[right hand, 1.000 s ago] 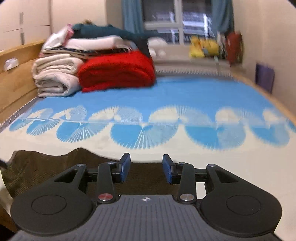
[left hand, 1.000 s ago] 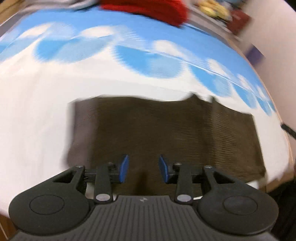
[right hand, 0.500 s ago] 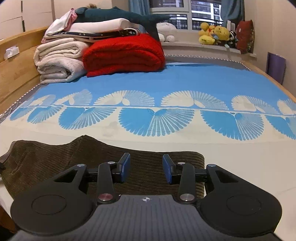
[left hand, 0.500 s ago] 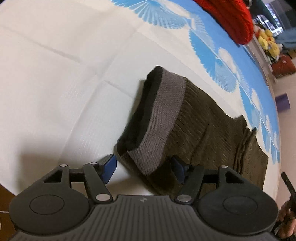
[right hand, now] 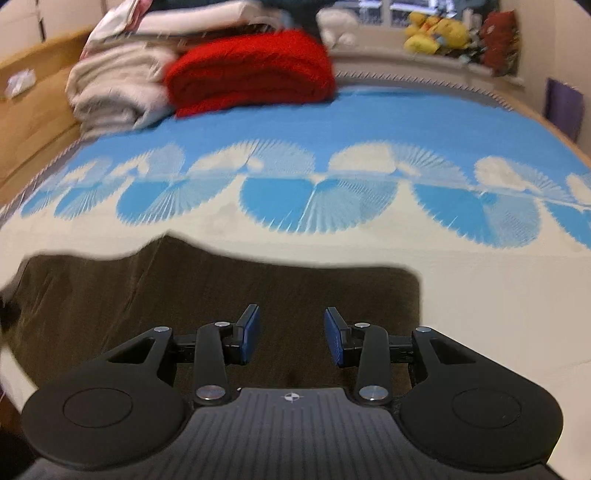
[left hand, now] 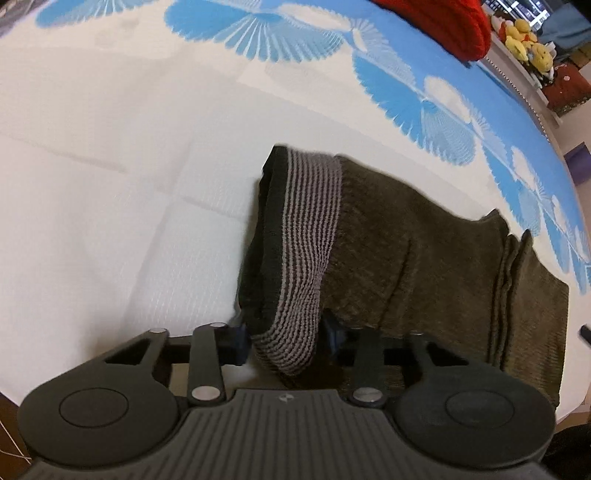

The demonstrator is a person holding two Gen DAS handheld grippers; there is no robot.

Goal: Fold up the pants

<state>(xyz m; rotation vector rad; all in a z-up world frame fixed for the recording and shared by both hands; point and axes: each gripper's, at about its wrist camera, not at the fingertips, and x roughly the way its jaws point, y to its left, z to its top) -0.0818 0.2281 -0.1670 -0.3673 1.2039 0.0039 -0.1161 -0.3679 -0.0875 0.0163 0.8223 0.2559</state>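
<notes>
The dark brown corduroy pants (left hand: 413,254) lie folded lengthwise on the bed near its front edge, with the grey ribbed waistband (left hand: 306,251) at the left end. In the left wrist view my left gripper (left hand: 286,338) has its blue pads on either side of the waistband's near corner, closed in on the cloth. In the right wrist view the pants (right hand: 207,291) spread below my right gripper (right hand: 291,332), which is open and empty above the cloth near its right end.
The bed has a white and blue fan-patterned cover (right hand: 332,155). A red folded blanket (right hand: 251,77) and a pile of pale bedding (right hand: 114,81) lie at the far side. Plush toys (right hand: 436,33) sit on the window ledge. The wooden bed frame (right hand: 33,110) is at left.
My left gripper swung to the waistband end, moved in and narrowed around the waistband corner. My right gripper stayed open and shifted slightly over the pants.
</notes>
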